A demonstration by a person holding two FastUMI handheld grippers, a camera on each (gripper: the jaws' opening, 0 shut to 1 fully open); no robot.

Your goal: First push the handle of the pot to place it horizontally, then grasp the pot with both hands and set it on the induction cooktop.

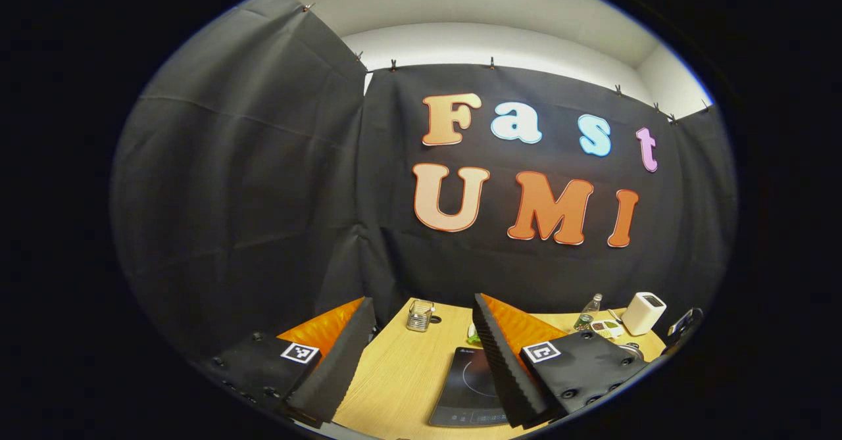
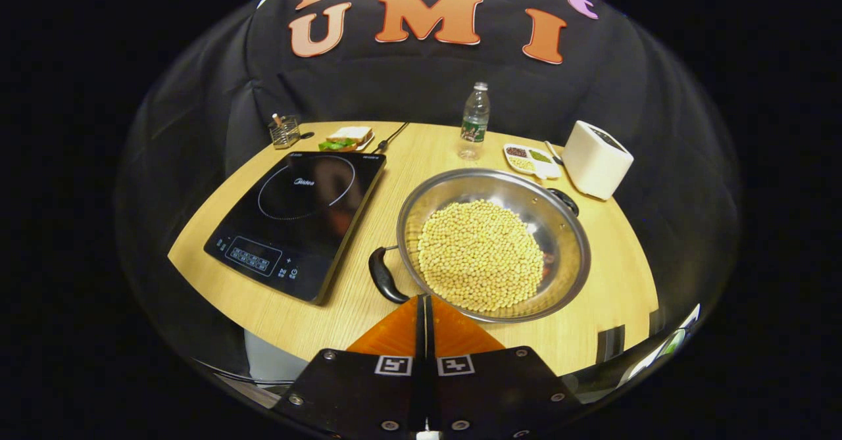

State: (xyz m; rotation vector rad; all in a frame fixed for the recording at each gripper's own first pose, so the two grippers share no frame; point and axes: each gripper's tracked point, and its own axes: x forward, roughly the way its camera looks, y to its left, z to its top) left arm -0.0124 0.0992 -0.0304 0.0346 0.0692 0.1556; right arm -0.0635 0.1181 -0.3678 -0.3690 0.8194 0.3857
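In the left gripper view the left gripper [image 1: 421, 335] is held high with its two fingers spread wide and nothing between them. Between and past them lies the table [image 1: 408, 374], where the cooktop [image 1: 470, 387] is partly hidden behind the right finger and cut off at the near edge. Far on the table stand one wire holder [image 1: 420, 315], one bottle [image 1: 589, 312], one white box [image 1: 643, 312] and a small dish [image 1: 606, 328], its contents too small to make out. In the right gripper view the right gripper [image 2: 424, 305] has its two fingers pressed together, empty, their tips just at the near rim of the pot [image 2: 493, 243]; whether they touch it I cannot tell. The pot is a shallow steel pan full of pale beans [image 2: 480, 252], on the table right of the cooktop [image 2: 299, 220]. It has two dark handles: one [image 2: 383, 274] at near left, one [image 2: 564, 200] at far right. Beyond lie one bottle [image 2: 475, 121], one dish [image 2: 531, 160], one white box [image 2: 595, 158], one holder [image 2: 284, 131] and one sandwich [image 2: 347, 137].
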